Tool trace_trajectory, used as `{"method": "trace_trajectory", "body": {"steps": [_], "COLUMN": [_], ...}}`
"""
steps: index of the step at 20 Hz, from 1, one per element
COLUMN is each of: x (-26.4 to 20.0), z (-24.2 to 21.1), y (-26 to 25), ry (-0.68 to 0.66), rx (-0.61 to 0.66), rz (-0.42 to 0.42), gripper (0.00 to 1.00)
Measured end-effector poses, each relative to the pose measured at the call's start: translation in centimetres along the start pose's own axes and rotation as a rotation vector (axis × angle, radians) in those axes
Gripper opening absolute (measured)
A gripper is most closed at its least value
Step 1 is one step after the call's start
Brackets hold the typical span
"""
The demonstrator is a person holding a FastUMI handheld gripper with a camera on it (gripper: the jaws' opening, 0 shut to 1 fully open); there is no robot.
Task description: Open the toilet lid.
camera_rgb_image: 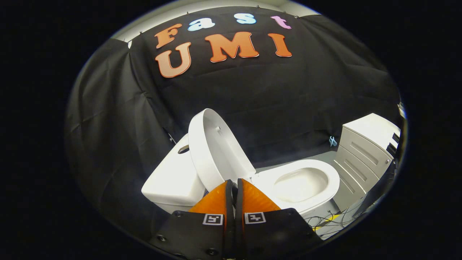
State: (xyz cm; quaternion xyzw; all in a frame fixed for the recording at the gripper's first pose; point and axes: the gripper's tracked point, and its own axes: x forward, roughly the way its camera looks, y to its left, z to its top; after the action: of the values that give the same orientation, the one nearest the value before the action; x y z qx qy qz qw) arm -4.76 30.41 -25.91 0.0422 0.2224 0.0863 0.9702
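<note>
Your camera looks across a booth hung with black cloth [288, 94], where a white toilet [202, 173] sits on a grey floor [306, 157]. Its lid [216, 151] stands raised, leaning back against the tank [173, 180] on the left, its hollow underside facing right over the bowl. The seat [310, 173] lies flat and ringed around the open bowl [299, 184], to the right of the lid's hinge.

A white drawer cabinet [364, 151] stands at the far right, well apart from the bowl, with a small blue clip [332, 141] on the cloth just to its left. Loose cables [325, 220] trail on the floor near the base of the toilet, on the right.

Your gripper [234, 187] points at the foot of the raised lid, near the hinge. Its fingers are drawn together, with only a narrow slit between them and nothing held. The fingertips [221, 191] overlap the lid's lower edge in the view; you cannot tell whether they touch it.
</note>
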Motion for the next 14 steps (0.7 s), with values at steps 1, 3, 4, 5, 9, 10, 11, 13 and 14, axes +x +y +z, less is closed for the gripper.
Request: {"method": "trace_trajectory", "body": {"steps": [1, 3, 4, 5, 9, 10, 11, 13, 14], "x": [0.0, -0.2, 0.0, 0.0, -0.3, -0.5, -0.6, -1.0, -1.1], "z": [-0.1, -0.3, -0.2, -0.2, -0.4, -0.2, 0.2, 1.2, 1.7], "y": [0.2, 0.3, 0.2, 0.2, 0.5, 0.1, -0.2, -0.4, -0.7], "ry": [0.004, 0.008, 0.007, 0.008, 0.032, 0.030, 0.023, 0.003, -0.008], "rx": [-0.004, -0.011, -0.012, -0.010, 0.027, 0.033, 0.039, 0.050, 0.049], "rz": [0.006, 0.018, 0.018, 0.019, 0.061, 0.057, 0.054, 0.063, 0.062], "gripper": [0.08, 0.08, 0.09, 0.09, 0.23, 0.28, 0.35, 0.54, 0.64]}}
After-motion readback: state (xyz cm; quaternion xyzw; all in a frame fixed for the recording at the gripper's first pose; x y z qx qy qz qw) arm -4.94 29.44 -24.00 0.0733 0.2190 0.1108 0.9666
